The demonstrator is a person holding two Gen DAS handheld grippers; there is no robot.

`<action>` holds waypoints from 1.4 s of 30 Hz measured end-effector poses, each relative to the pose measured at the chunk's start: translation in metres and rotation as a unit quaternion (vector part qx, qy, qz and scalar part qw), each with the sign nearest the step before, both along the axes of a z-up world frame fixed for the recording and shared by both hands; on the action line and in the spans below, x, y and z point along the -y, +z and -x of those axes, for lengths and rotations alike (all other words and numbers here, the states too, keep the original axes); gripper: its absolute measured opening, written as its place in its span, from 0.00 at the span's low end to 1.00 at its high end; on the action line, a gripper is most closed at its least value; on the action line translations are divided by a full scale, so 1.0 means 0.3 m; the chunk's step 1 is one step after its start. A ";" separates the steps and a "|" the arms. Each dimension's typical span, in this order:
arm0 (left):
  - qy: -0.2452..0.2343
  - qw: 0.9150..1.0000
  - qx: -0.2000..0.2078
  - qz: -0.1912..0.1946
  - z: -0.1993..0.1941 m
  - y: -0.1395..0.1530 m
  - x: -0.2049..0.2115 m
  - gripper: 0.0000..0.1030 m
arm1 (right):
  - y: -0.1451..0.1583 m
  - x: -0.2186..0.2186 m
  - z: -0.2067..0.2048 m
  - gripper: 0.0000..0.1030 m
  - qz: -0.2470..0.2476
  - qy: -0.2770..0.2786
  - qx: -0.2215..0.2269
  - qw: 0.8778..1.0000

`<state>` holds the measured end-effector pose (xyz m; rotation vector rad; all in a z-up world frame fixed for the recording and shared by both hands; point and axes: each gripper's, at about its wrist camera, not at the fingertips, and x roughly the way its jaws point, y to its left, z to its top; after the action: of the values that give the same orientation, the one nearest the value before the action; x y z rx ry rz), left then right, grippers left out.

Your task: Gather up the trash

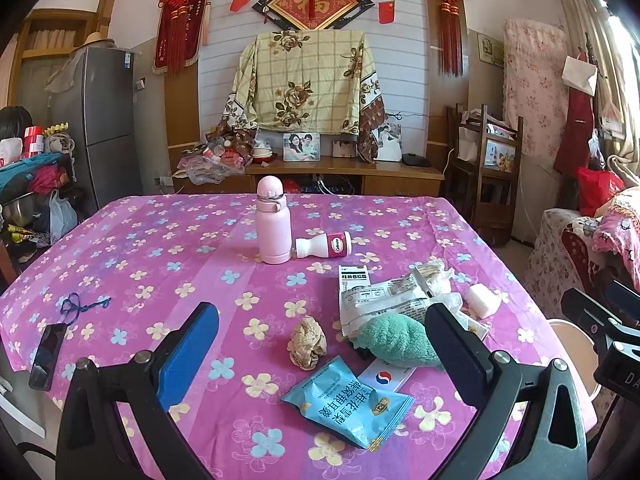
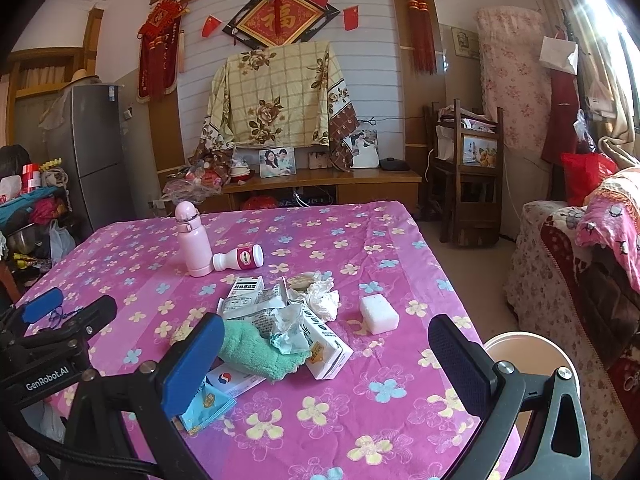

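My left gripper (image 1: 320, 364) hangs spread wide above the near edge of the table (image 1: 132, 248), gripping nothing; my right gripper (image 2: 326, 364) is likewise spread and empty. The other unit's black body reads "GenRobot.AI". The trash lies clustered on the pink flower-print cloth: a crumpled tan paper ball (image 1: 307, 343), a glossy blue snack packet (image 1: 350, 400) printed with Chinese characters, a torn white wrapper (image 1: 384, 300) with fine print, a fuzzy green cloth (image 1: 396, 340), a white carton (image 2: 326, 350), crumpled white tissue (image 2: 322, 294) and a white foam block (image 2: 378, 315). Further back a matte pink flask (image 1: 273, 222) stands upright, touching a white bottle (image 1: 324, 245) lying on its side, its magenta label illegible.
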<state>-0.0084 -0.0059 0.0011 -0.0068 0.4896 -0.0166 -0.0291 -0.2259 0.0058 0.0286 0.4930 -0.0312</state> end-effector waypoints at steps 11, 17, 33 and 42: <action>0.001 1.000 0.001 -0.001 -0.003 -0.007 0.014 1.00 | -0.004 -0.004 -0.006 1.00 0.004 -0.001 -0.005 1.000; 0.002 1.000 0.000 0.001 -0.003 -0.017 0.014 1.00 | -0.008 -0.002 -0.006 1.00 0.005 -0.001 -0.005 1.000; 0.003 1.000 -0.010 0.004 -0.008 -0.038 0.011 1.00 | -0.016 0.002 -0.004 1.00 0.004 0.000 -0.008 1.000; 0.002 1.000 -0.011 0.004 -0.008 -0.038 0.012 1.00 | -0.021 0.005 -0.003 1.00 0.004 0.001 -0.009 1.000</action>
<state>-0.0059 -0.0093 -0.0102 -0.0165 0.5108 -0.0145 -0.0281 -0.2273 -0.0005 0.0193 0.5103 -0.0313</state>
